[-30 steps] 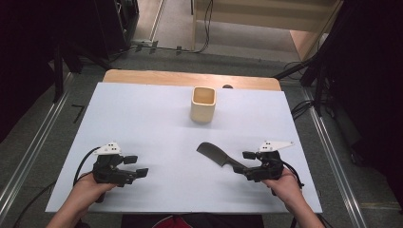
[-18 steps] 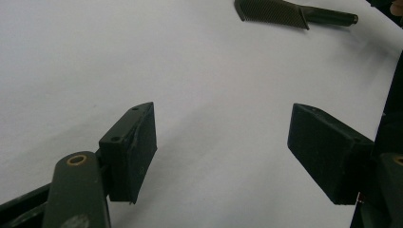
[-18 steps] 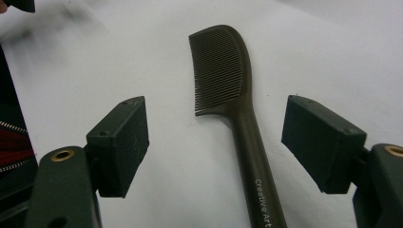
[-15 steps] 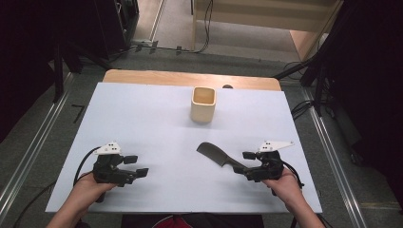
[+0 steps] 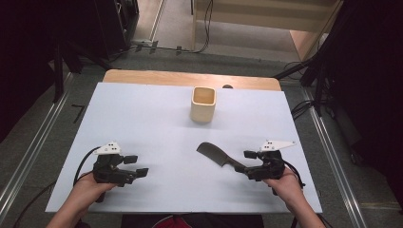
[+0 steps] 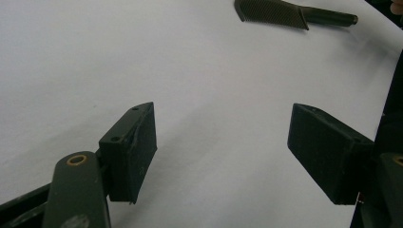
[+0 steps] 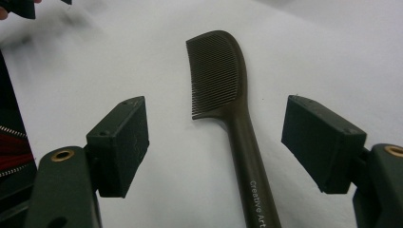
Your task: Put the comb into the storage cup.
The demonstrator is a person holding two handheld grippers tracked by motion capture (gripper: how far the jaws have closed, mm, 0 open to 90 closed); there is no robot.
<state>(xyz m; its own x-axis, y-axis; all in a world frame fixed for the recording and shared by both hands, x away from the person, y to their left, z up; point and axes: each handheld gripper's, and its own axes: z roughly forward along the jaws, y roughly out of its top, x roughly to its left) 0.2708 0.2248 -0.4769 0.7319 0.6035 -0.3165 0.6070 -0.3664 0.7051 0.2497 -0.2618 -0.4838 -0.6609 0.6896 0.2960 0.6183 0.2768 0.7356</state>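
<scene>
A dark comb point(image 5: 215, 155) lies flat on the white table point(image 5: 157, 118), its handle pointing toward my right gripper point(image 5: 246, 161). In the right gripper view the comb point(image 7: 228, 104) runs up between the open jaws, its handle lying between the pads without either pad touching it. My left gripper point(image 5: 136, 166) rests at the front left of the table, open with nothing between its pads point(image 6: 135, 147). Far off in the left gripper view, the comb point(image 6: 285, 13) shows at the top edge. A beige square cup point(image 5: 203, 104) stands upright at the back middle.
A wooden strip point(image 5: 190, 79) borders the table's far edge. Metal rails point(image 5: 28, 156) run along both sides, with cables on the floor beyond. The person's hands hold both grippers near the front edge.
</scene>
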